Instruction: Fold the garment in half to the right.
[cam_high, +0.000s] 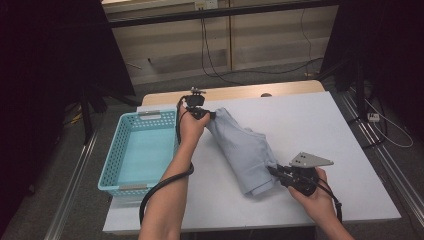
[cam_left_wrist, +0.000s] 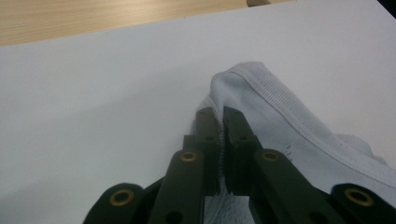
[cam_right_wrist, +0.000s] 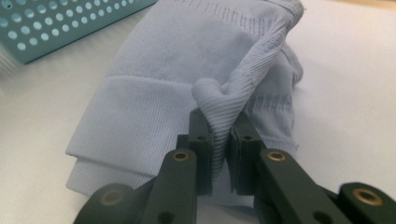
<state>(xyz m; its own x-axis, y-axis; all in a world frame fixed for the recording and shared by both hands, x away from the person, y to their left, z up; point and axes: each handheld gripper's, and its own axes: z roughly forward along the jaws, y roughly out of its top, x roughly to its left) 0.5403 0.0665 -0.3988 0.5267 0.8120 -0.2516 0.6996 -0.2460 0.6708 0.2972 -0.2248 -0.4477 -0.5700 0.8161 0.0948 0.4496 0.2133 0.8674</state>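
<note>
High view: left gripper (cam_high: 212, 115) and right gripper (cam_high: 274, 172) each pinch the pale garment (cam_high: 245, 150) with jaws nearly closed; keep it taut between them, lifting evenly toward the basket (cam_high: 114, 150).

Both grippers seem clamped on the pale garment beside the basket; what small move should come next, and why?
Probably lift both ends together toward the basket: the left gripper and right gripper each pinch an edge of the folded garment, which lies on the table.
</note>
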